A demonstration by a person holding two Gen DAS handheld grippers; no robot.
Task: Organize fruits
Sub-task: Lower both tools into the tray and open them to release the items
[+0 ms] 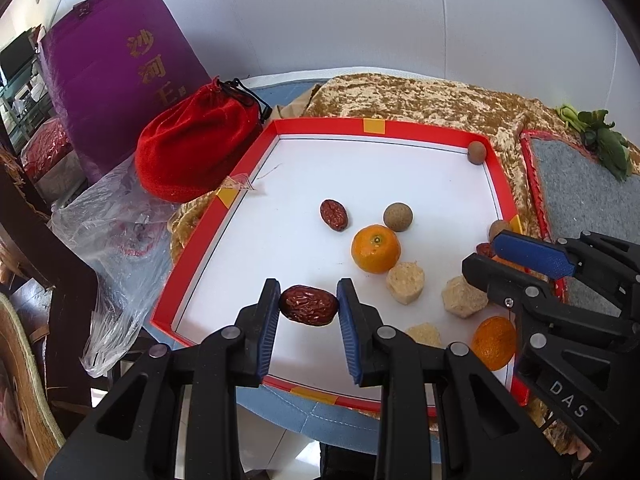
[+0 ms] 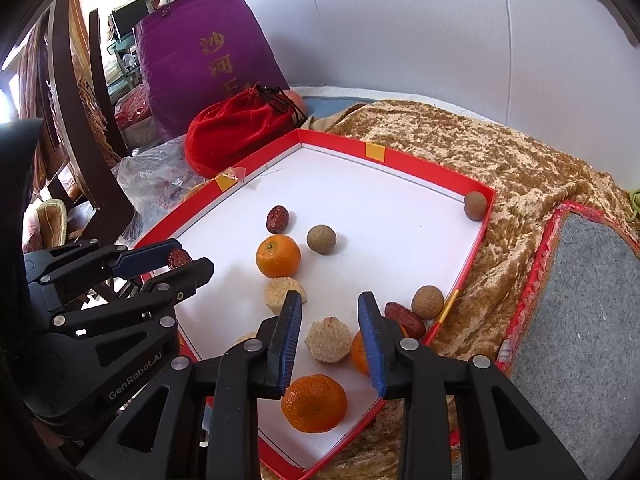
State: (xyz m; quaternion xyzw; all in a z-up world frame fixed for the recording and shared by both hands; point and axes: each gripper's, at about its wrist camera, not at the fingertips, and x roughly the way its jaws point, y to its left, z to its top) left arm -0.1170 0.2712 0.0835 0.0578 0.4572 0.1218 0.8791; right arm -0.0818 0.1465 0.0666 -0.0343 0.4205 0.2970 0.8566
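Left gripper (image 1: 308, 306) clamped on wrinkled dark-red dried jujube (image 1: 308, 305), held above near-left part of red-rimmed white tray (image 1: 216, 216). Right gripper (image 2: 330, 338) jaws apart over beige crumbly cake (image 2: 328, 339), empty. Keep squeeze light, set jujube beside other jujube (image 1: 333, 215), clear of orange tangerine (image 1: 375, 248).
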